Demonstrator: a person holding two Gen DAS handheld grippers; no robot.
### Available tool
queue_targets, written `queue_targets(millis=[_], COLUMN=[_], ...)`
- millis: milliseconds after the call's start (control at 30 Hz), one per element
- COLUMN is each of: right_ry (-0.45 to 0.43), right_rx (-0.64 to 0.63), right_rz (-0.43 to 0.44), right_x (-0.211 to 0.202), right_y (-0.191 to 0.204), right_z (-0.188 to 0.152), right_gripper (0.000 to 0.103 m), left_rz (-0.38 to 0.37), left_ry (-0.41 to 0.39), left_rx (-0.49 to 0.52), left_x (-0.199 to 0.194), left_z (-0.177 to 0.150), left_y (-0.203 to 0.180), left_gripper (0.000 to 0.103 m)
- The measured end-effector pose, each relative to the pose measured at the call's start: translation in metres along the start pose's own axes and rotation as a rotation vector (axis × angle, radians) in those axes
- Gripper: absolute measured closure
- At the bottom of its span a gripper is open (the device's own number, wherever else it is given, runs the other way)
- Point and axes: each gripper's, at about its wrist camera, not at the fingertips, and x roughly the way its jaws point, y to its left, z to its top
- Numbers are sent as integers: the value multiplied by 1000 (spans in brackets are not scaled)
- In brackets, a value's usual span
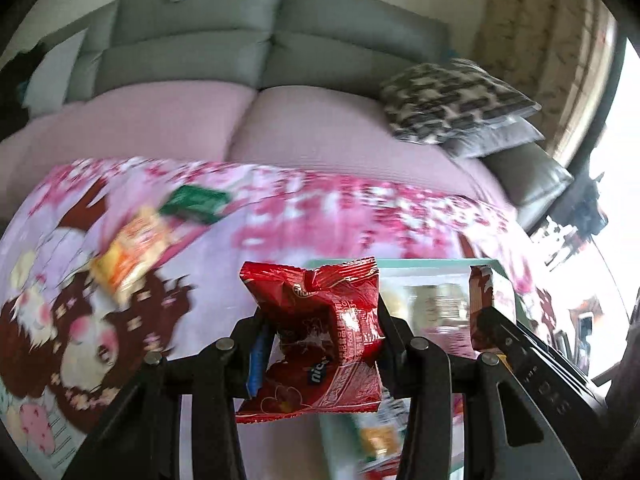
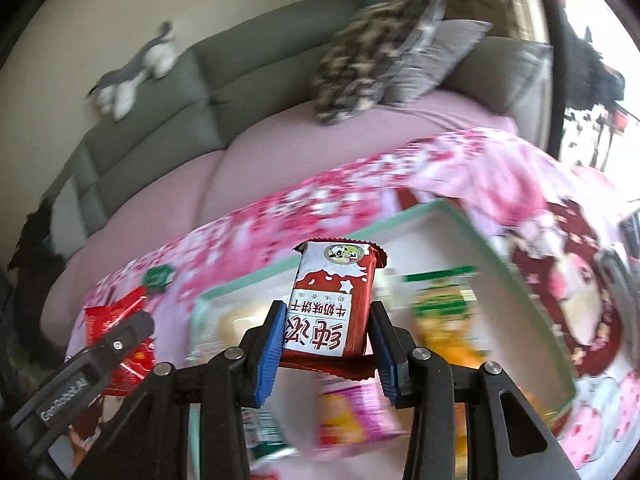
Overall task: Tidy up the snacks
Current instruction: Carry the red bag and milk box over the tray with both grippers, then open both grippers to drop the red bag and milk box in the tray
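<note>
Two snacks are being carried at once, so the task is partly done. Through the left wrist camera, the left gripper (image 1: 320,320) is pinching a red snack bag (image 1: 320,320) between its jaws; the bag is standing up past the fingertips, above the edge of the teal-rimmed box (image 1: 400,263). An orange packet (image 1: 132,252) and a green packet (image 1: 195,202) are lying on the counter (image 1: 280,232), outside the box, so they are probably still waiting.

Through the right wrist camera, the right gripper (image 2: 328,344) is clamping a milk biscuit pack (image 2: 332,308) upright between its blue pads (image 2: 272,352), over the box, where several blurred packets are already lying inside.
</note>
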Motion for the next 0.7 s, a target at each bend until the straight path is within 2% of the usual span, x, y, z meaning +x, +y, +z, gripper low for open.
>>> queue_targets(millis=[233,533,600,667,700], right_ry=[0,15,14,10,9], right_rx=[74,60,57,53,50], right_rz=[-57,-31,-32,-28,-27], right_x=[0,5,7,6,5], right_y=[-45,-44,-43,-42,-41], right_z=[3,0,1,1,1], right_gripper=[59,59,57,57,57], left_rz=[-68,-65,-62,-55,-54], left_ry=[35,73,72,64,61], left_rx=[68,133,135,135,133], left_x=[26,44,43,41,40], left_z=[-2,-11,-11,-11,-10], left_y=[-46,-77,-77,-76,-76], left_gripper=[57,56,53,42,40])
